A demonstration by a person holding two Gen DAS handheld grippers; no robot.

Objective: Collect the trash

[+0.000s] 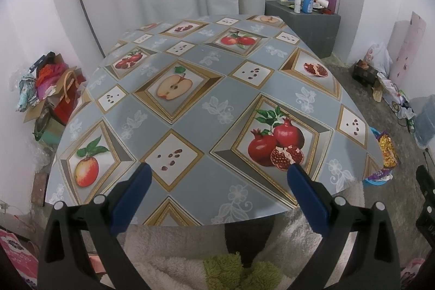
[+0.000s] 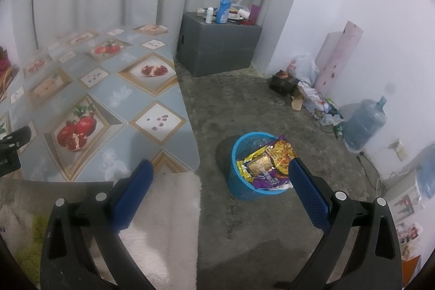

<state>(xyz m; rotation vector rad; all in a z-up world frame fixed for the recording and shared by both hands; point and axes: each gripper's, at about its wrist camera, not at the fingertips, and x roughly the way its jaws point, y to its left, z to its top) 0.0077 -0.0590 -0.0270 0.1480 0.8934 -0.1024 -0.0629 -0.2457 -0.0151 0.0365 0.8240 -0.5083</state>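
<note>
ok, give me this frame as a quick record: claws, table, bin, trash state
left claw: open, empty, over near edge of table
right claw: open, empty, above the floor beside the table
table: fruit-print cloth, no loose trash visible on it
bin: blue mesh, on floor to the right of the table
wrappers: yellow and purple, piled in the bin up past the rim
task state: trash appears collected
</note>
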